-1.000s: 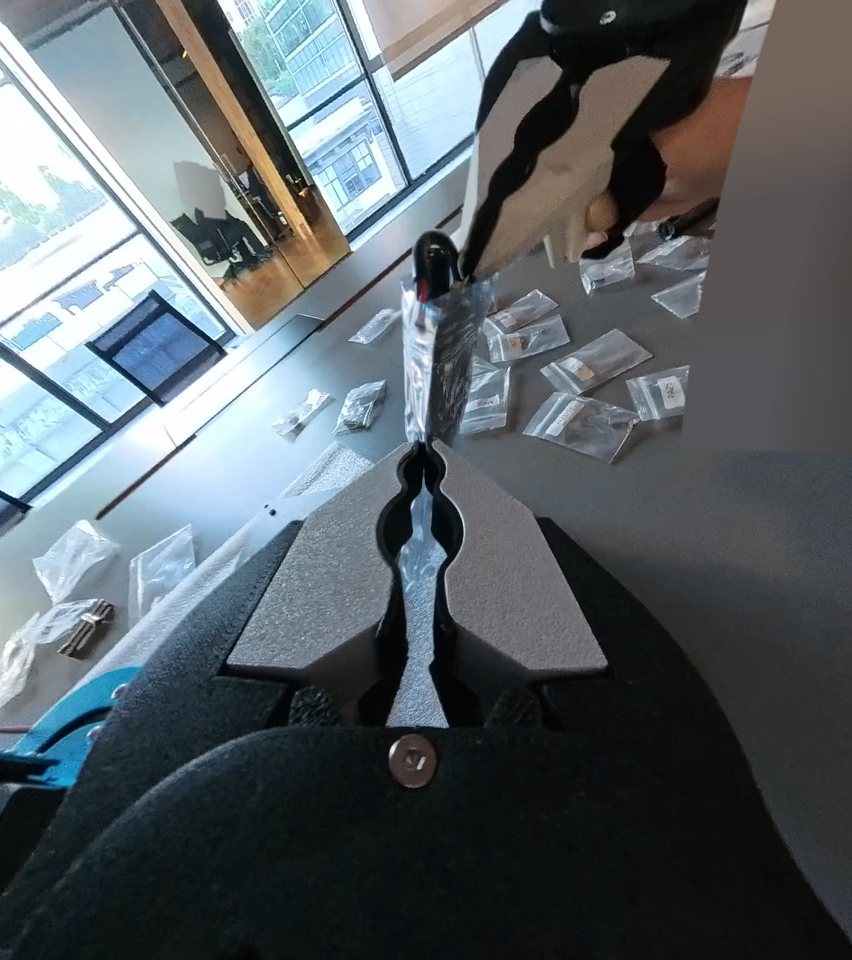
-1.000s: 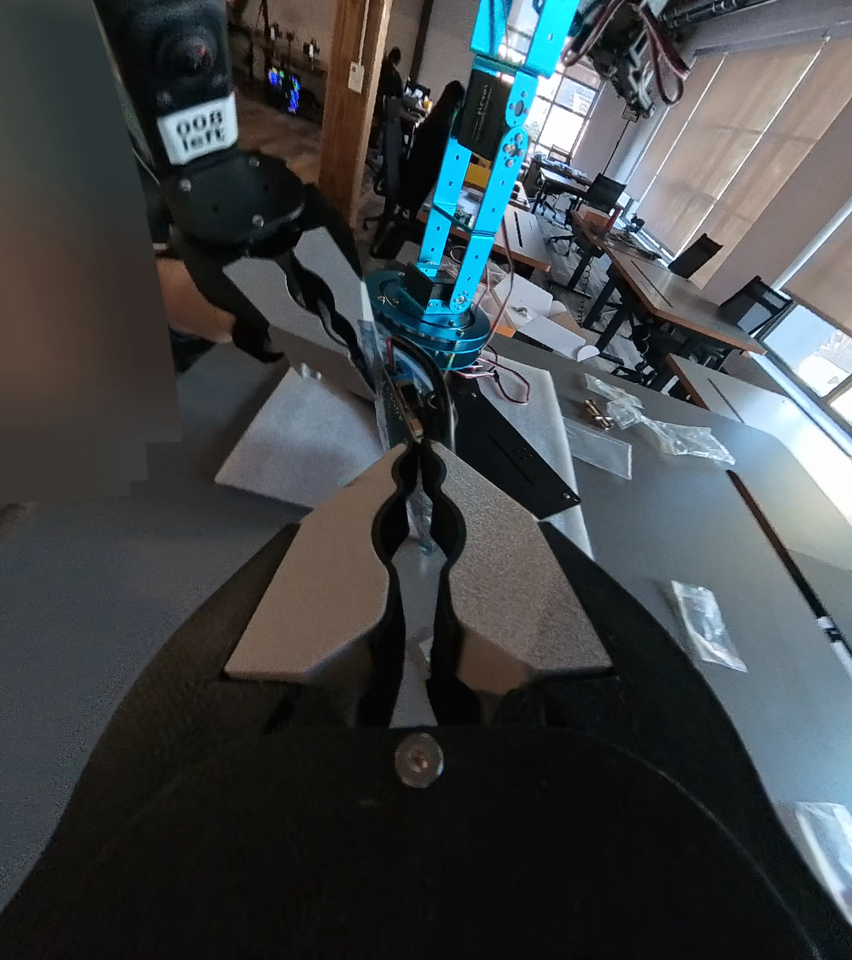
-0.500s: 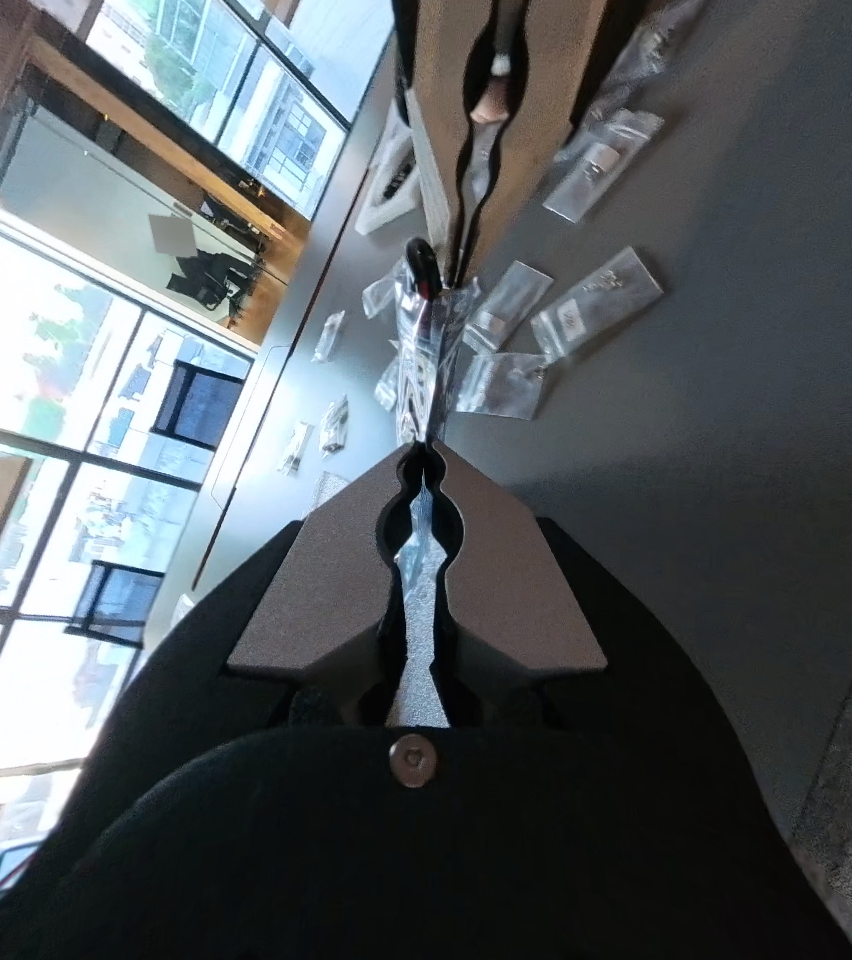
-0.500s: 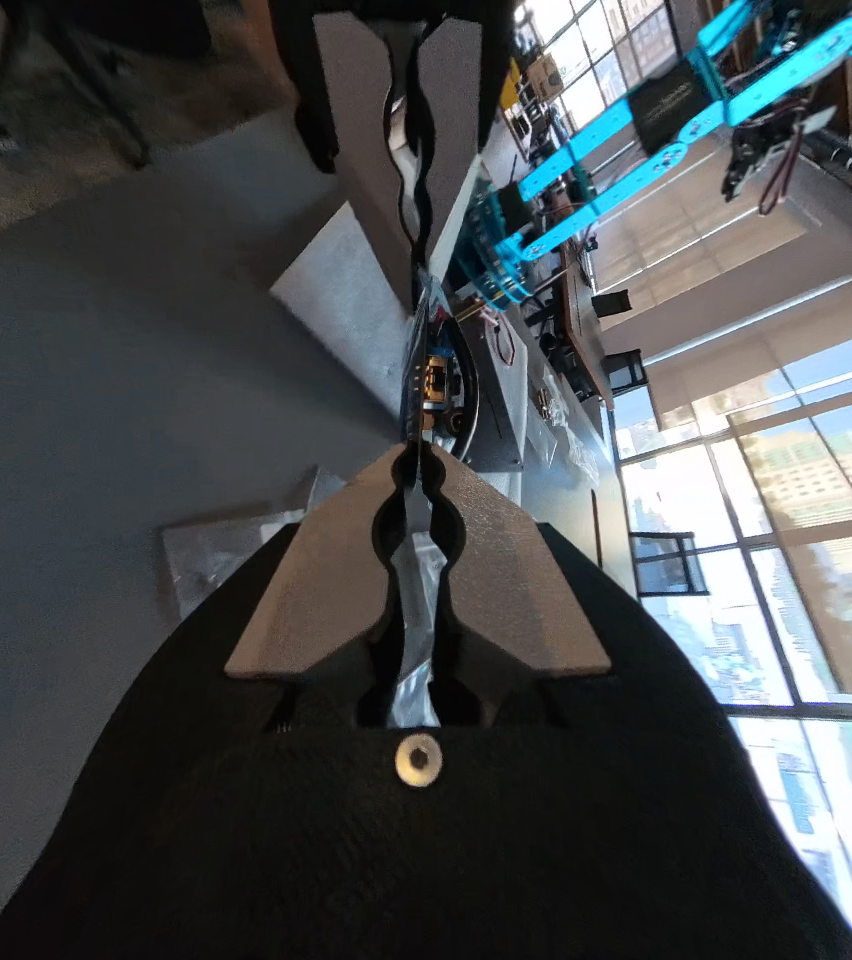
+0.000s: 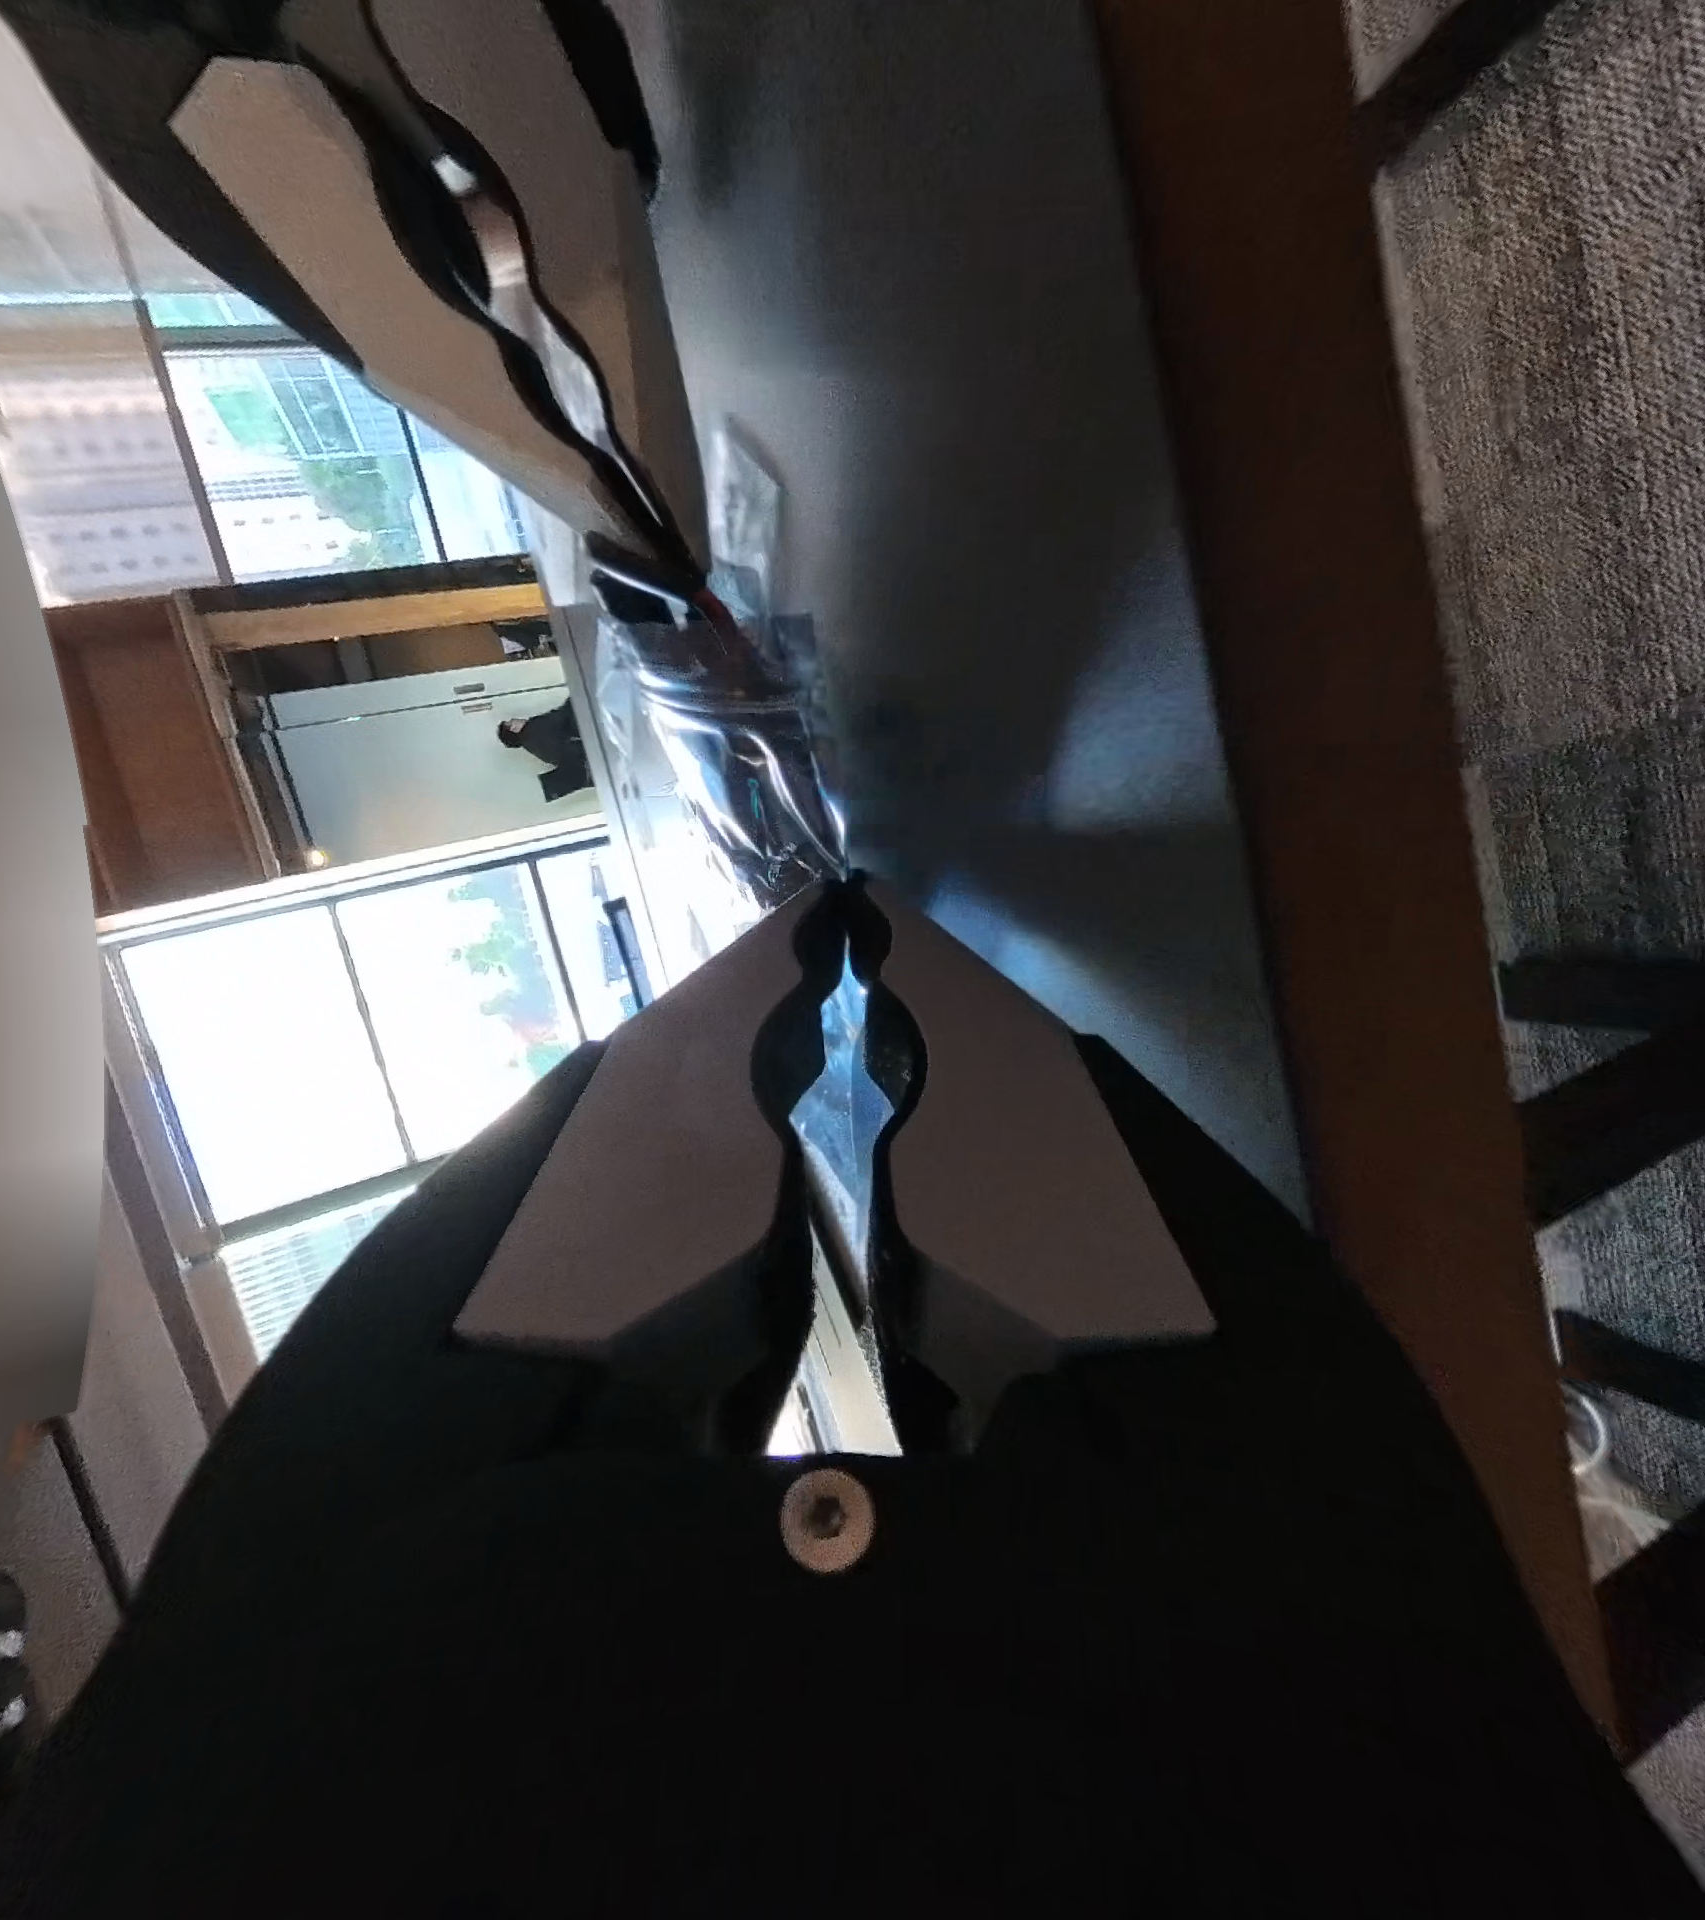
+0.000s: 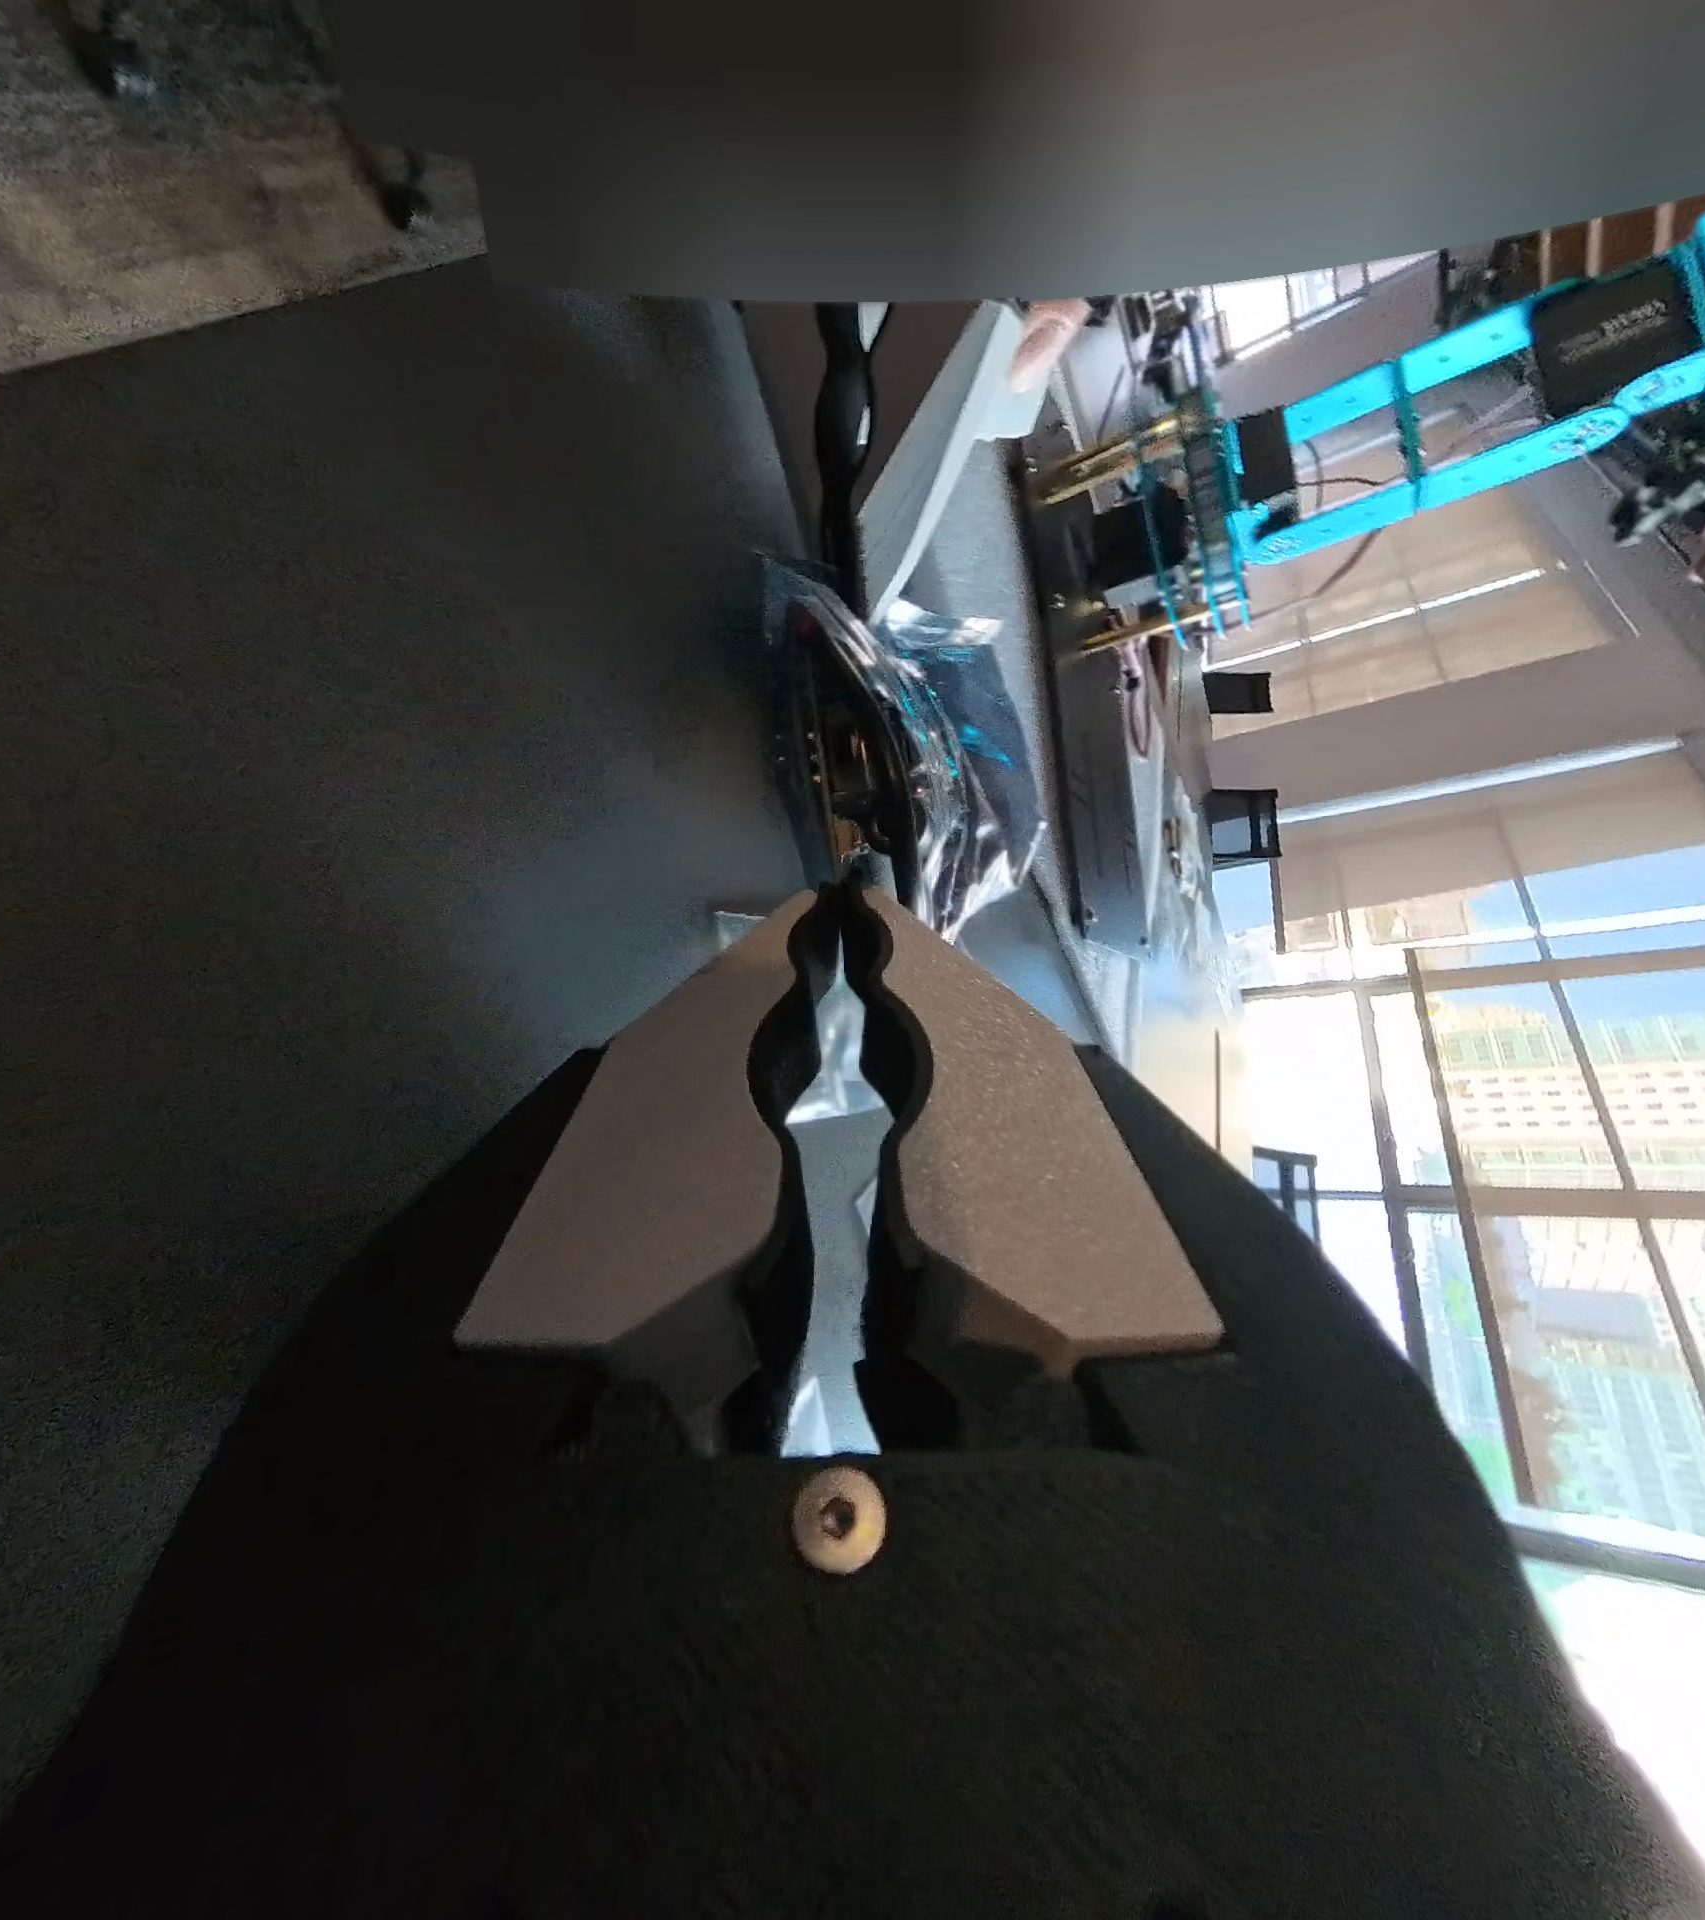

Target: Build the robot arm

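I've got one clear plastic bag (image 5: pixel 723 769) of dark wired parts pinched between my left gripper (image 5: pixel 846 894) and right gripper (image 6: pixel 843 896), one at each end.

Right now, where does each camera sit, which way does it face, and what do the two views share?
Left wrist view: on the left gripper, rolled sideways, looking along the grey table toward windows; the right gripper shows beyond.
Right wrist view: on the right gripper, also rolled sideways, facing a blue robot arm; the left gripper's closed fingers show opposite.
Shared: the clear plastic bag, pinched at opposite ends by both grippers.
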A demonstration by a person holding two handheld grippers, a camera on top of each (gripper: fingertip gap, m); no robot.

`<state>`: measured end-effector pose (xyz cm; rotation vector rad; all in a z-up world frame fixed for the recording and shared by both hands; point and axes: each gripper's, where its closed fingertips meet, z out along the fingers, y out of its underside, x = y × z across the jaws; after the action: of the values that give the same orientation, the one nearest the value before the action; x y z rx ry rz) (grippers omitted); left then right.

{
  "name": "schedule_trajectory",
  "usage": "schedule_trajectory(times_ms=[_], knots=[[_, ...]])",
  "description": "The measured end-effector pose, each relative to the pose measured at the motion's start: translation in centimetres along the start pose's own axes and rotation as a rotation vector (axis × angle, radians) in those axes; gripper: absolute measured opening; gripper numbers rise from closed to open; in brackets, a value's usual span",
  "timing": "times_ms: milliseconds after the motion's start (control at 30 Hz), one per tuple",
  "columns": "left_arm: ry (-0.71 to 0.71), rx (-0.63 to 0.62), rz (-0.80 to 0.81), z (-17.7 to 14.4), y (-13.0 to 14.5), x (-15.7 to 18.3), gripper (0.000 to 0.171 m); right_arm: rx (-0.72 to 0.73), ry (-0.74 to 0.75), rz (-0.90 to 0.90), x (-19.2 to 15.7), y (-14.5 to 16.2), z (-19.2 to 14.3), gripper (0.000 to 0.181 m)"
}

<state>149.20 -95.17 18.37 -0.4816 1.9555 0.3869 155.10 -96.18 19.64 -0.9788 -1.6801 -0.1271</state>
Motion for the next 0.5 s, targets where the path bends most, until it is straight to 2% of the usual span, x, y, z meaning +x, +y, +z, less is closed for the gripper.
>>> schedule_trajectory(times_ms=[167, 300, 500], knots=[[0.04, -0.053, 0.013, -0.5, 1.5, 1.1, 0.0, -0.051, -0.011, -0.014, -0.2, 1.5, -0.2, 0.0], [0.023, -0.041, 0.046, 0.3, 0.6, 0.6, 0.0, -0.001, -0.029, -0.036, -0.6, 0.1, 0.4, 0.0], [0.0, -0.049, 0.004, 0.6, 0.7, 0.5, 0.0, -0.014, -0.061, 0.024, -0.8, 0.6, -0.6, 0.0]])
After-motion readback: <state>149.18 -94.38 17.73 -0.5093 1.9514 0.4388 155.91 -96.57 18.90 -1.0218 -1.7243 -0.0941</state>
